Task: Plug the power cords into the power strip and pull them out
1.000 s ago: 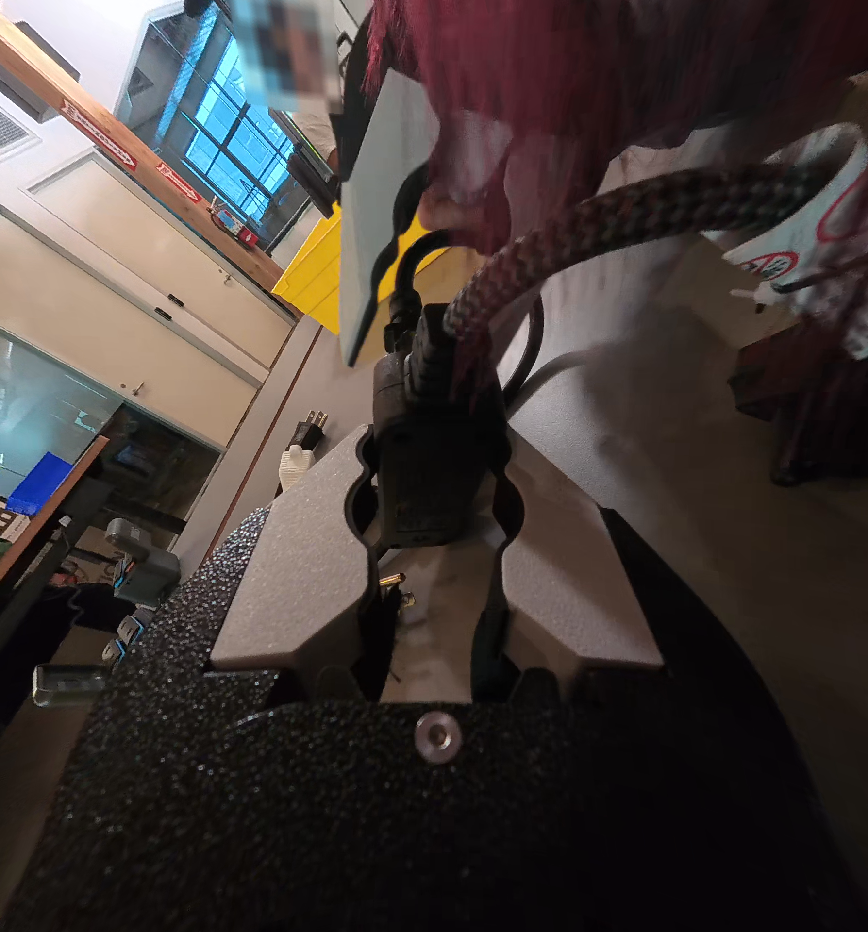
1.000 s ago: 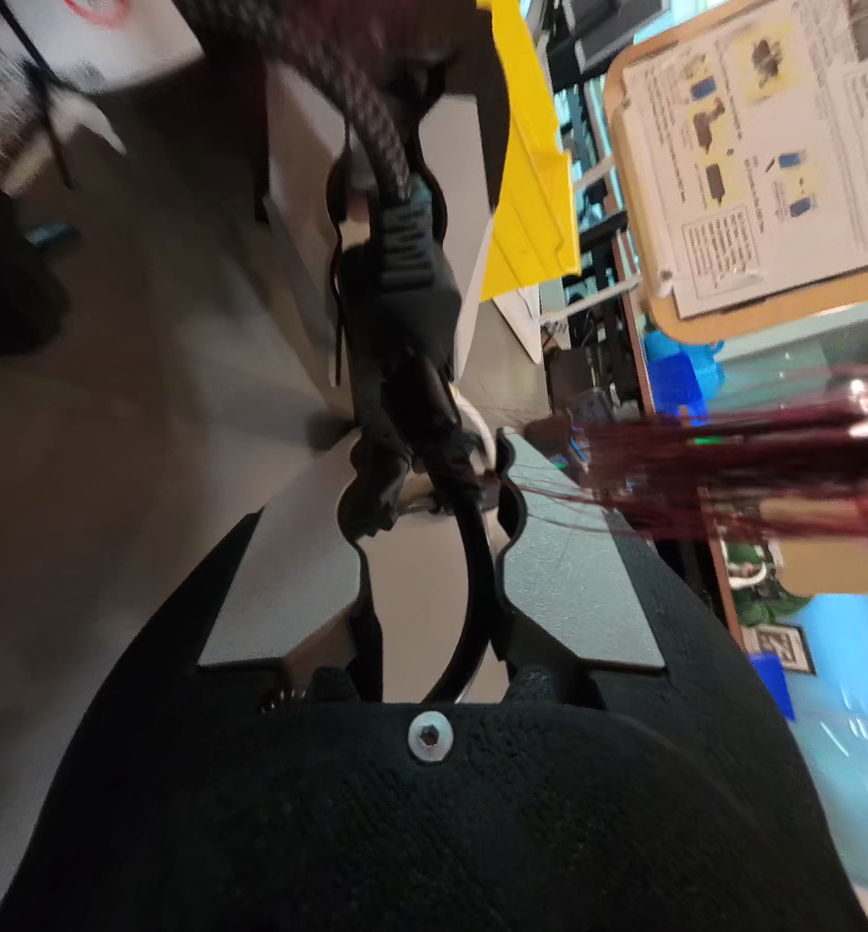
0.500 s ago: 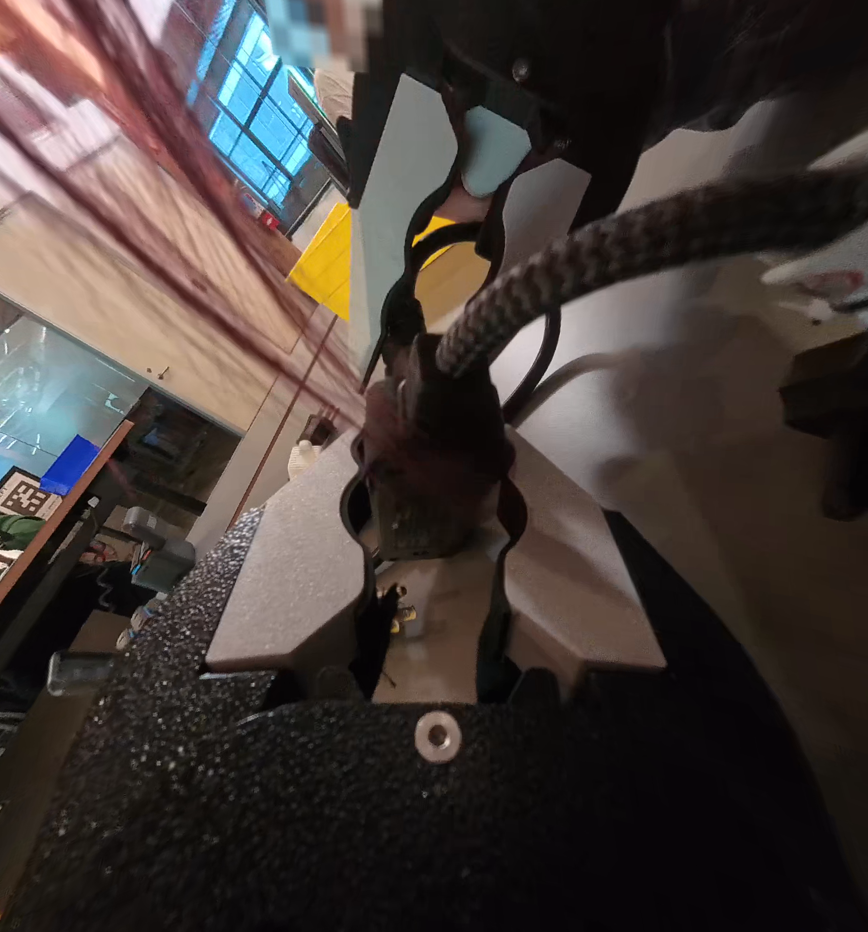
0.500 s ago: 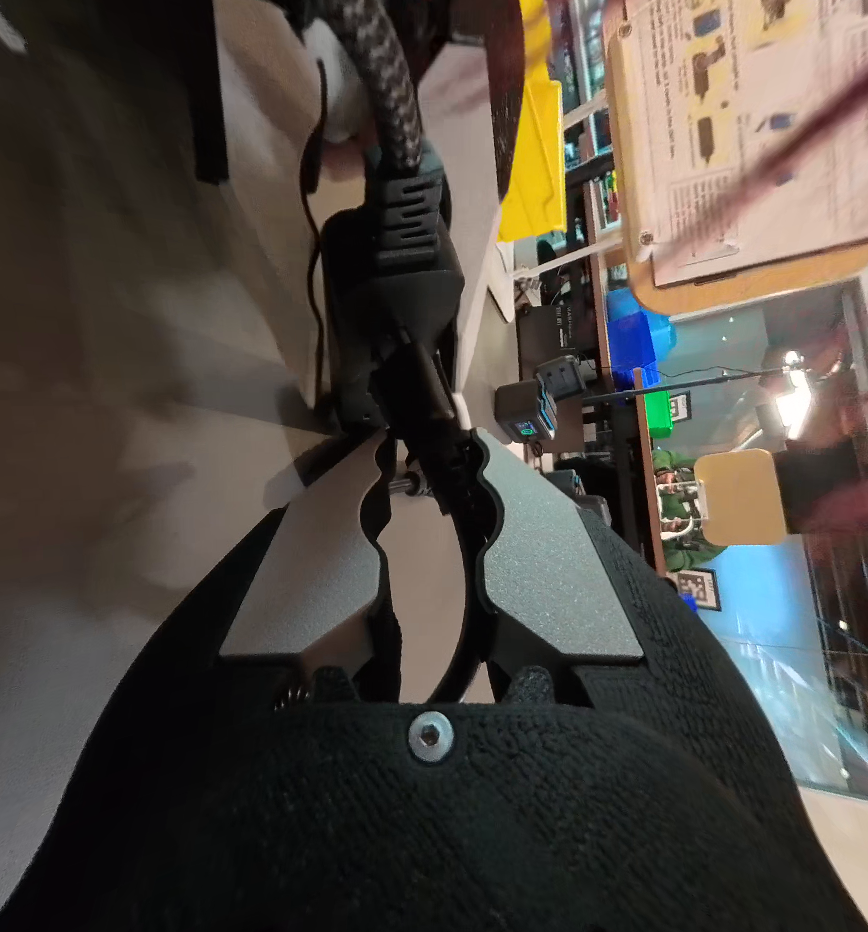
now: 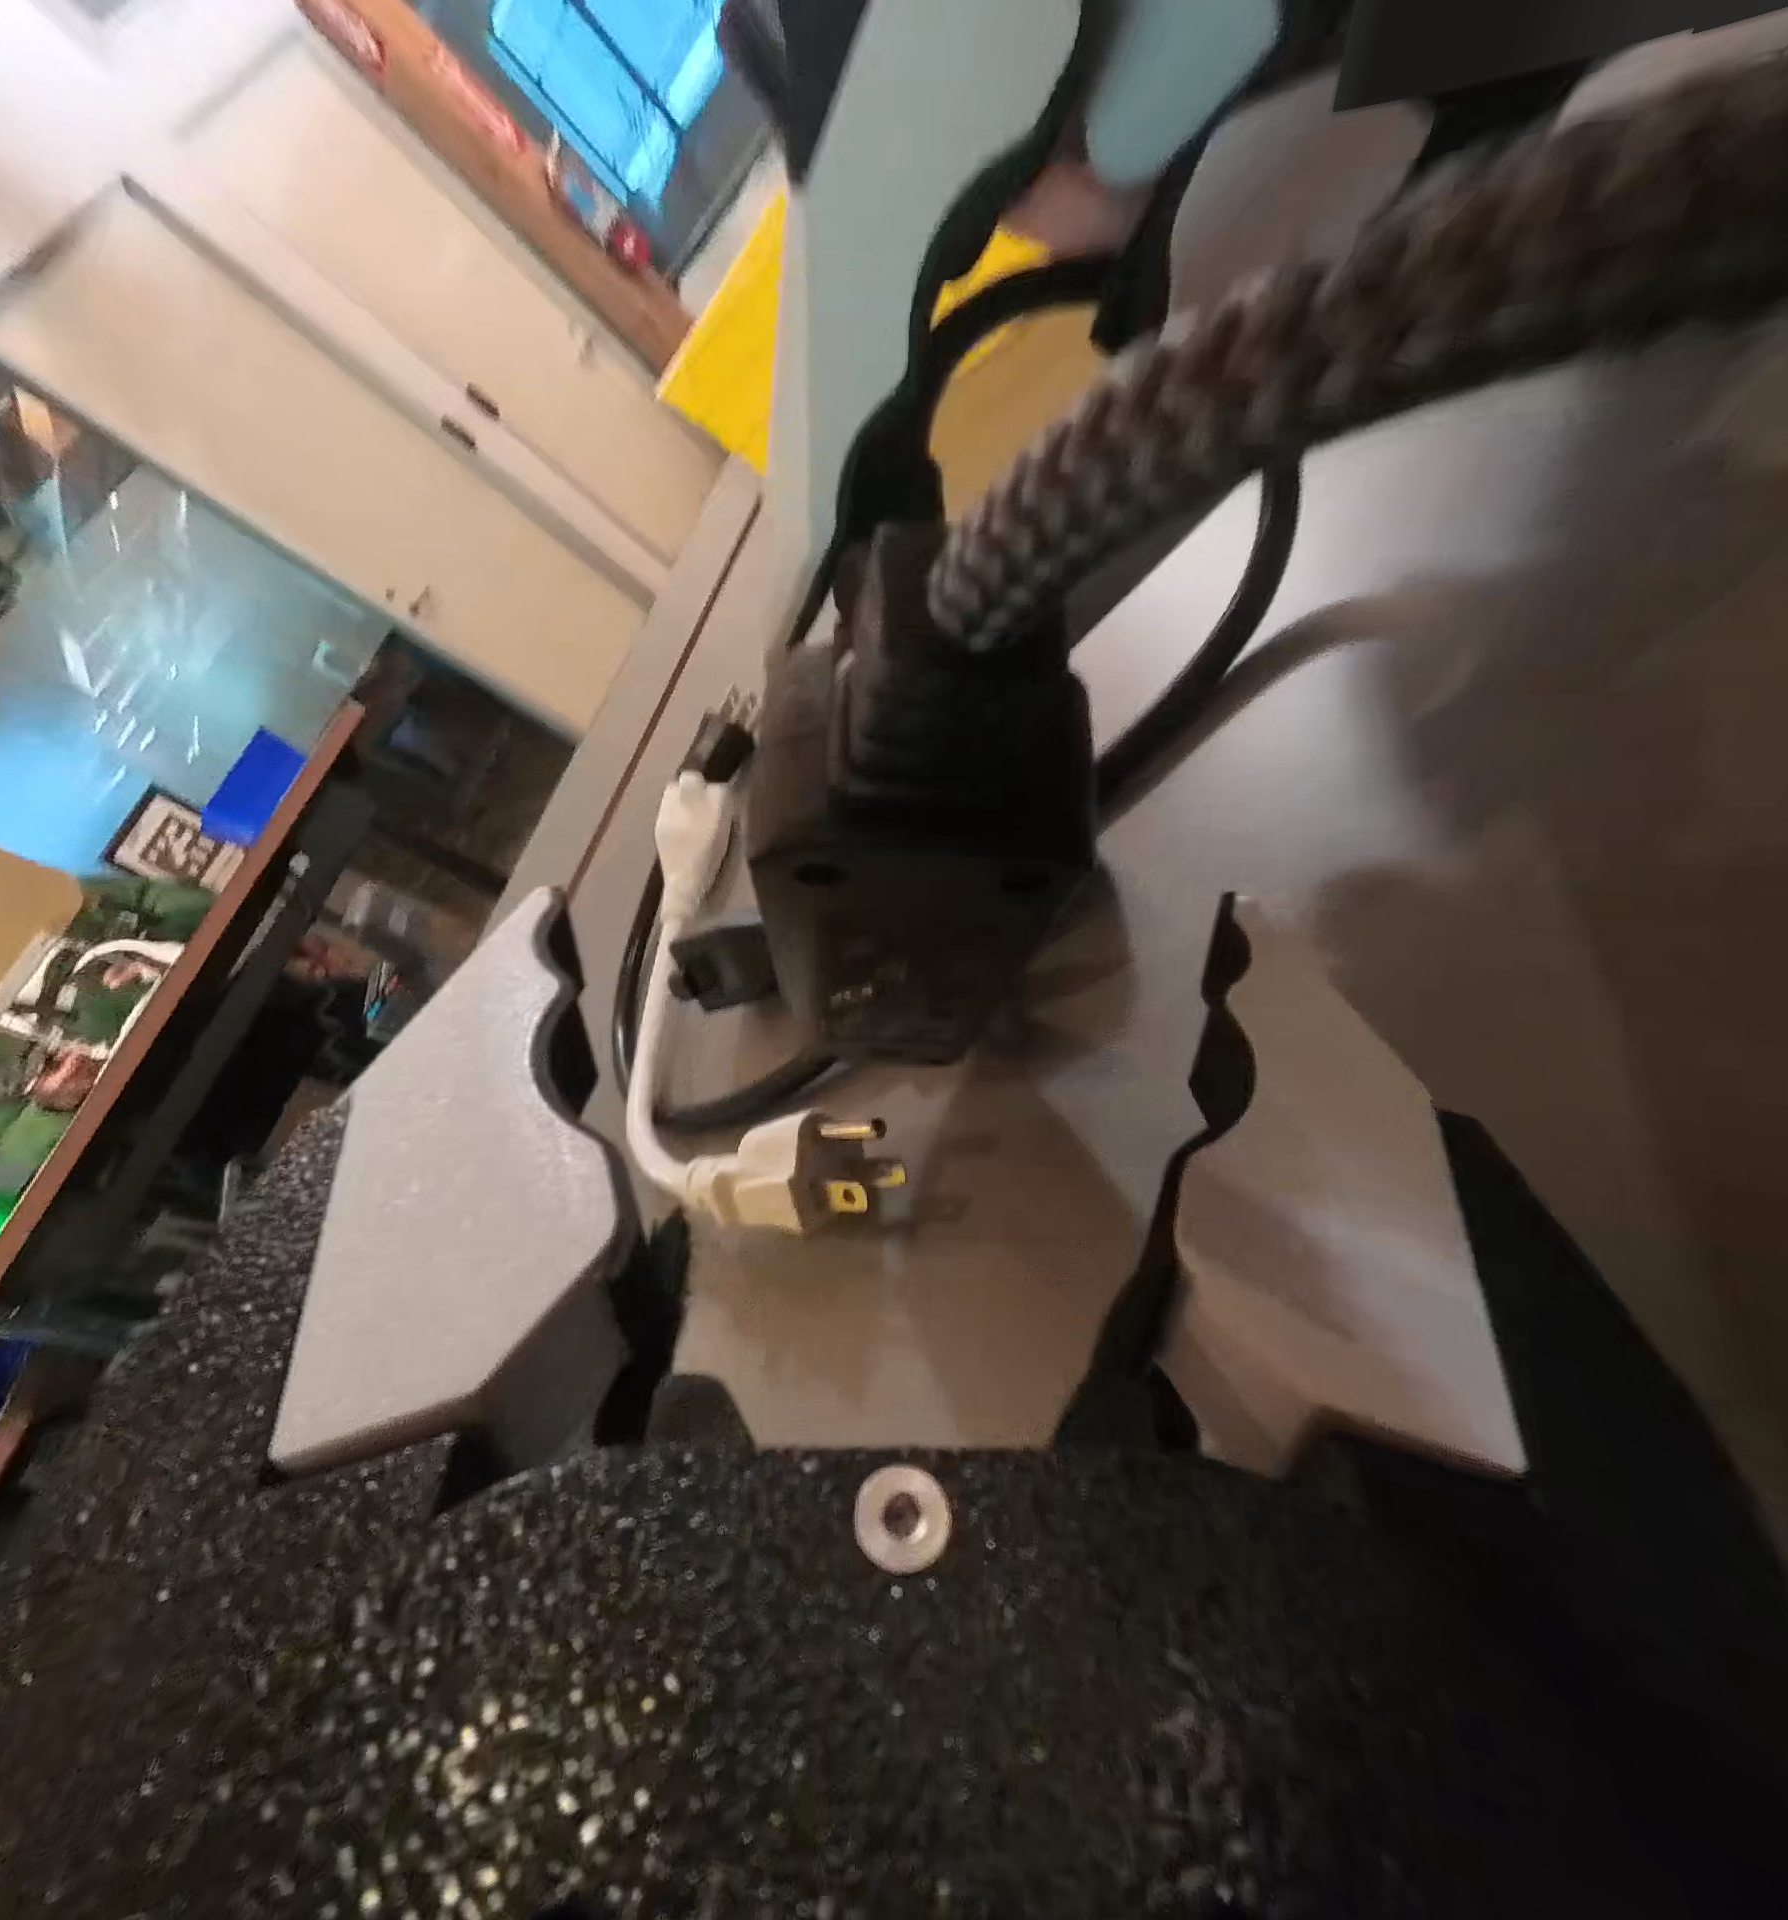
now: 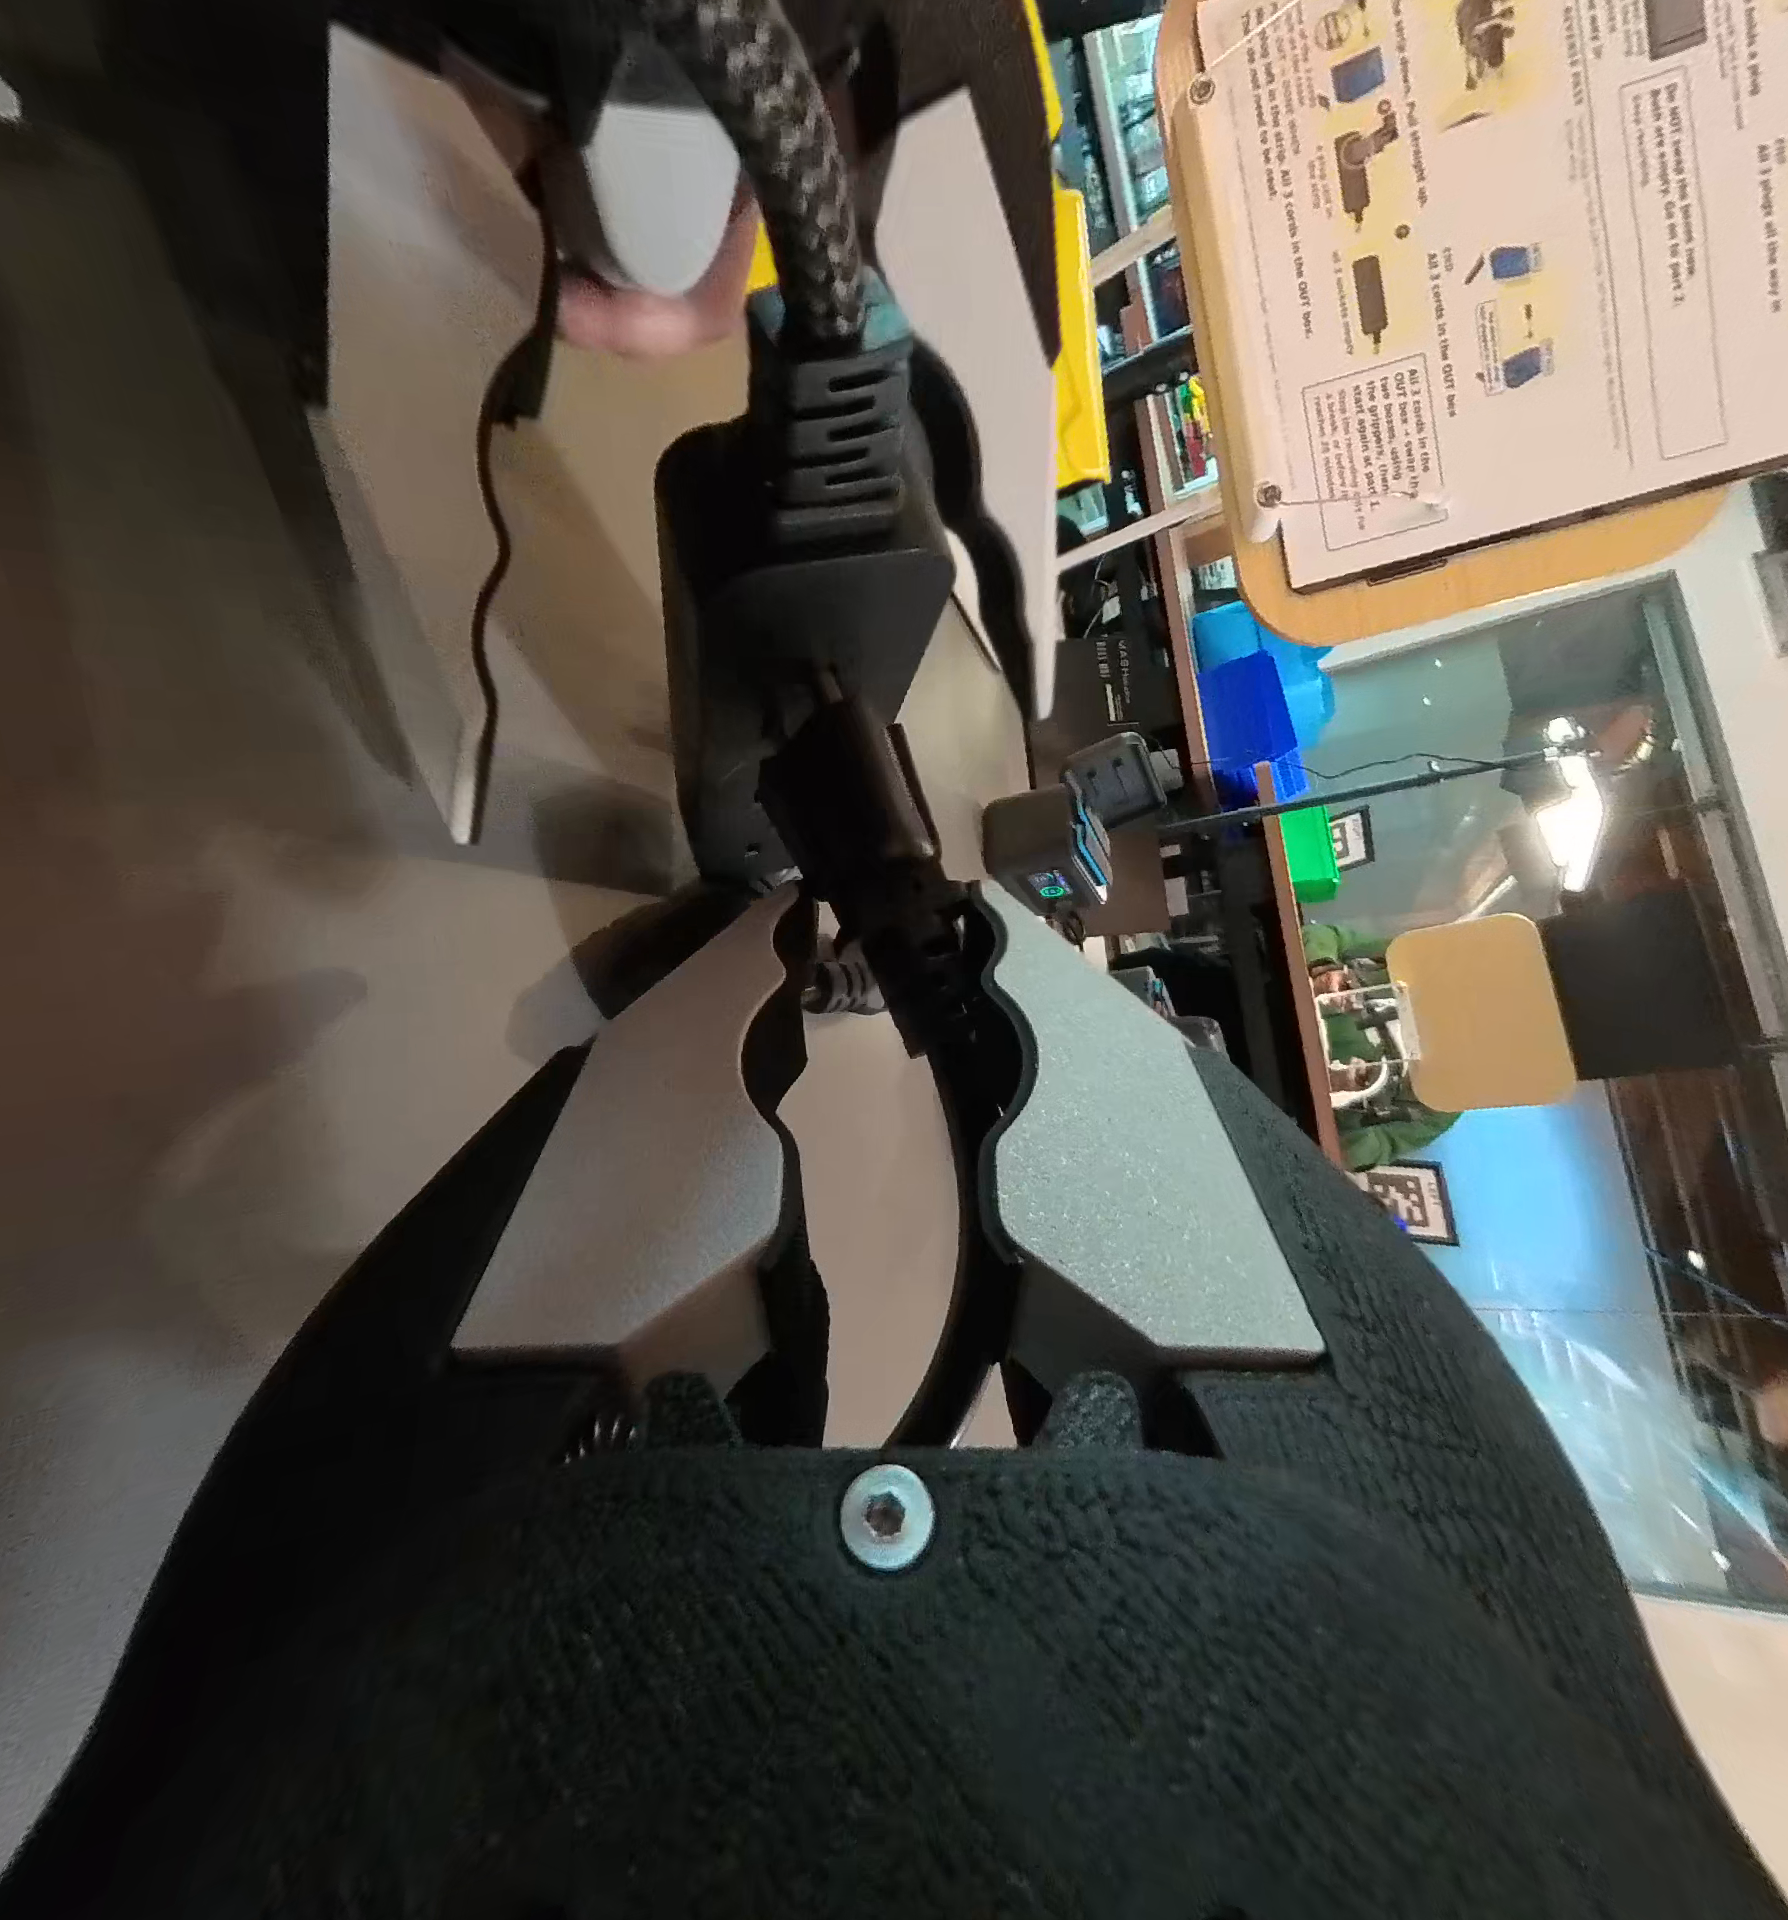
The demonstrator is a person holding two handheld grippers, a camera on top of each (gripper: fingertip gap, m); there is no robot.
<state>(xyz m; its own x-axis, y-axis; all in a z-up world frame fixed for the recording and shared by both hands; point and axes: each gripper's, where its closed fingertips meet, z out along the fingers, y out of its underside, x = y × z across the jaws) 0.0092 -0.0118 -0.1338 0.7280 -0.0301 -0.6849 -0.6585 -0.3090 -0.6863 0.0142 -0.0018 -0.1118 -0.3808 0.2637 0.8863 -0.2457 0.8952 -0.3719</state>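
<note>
Fingers of the left gripper [image 5: 895, 1049] stand spread around the black power strip [image 5: 931, 831]; right gripper [image 6: 890, 997] pinches a black plug [image 6: 869, 821] seated in it.

A smooth grey tabletop [image 5: 973, 1340] carries everything. A white plug [image 5: 765, 1174] with brass prongs lies on it, its white cord [image 5: 646, 1091] curving away across a thin black cable [image 5: 734, 1107]. The black power strip [image 5: 921, 883] sits just beyond. A yellow bin [image 5: 734, 353] stands at the far edge.
</note>
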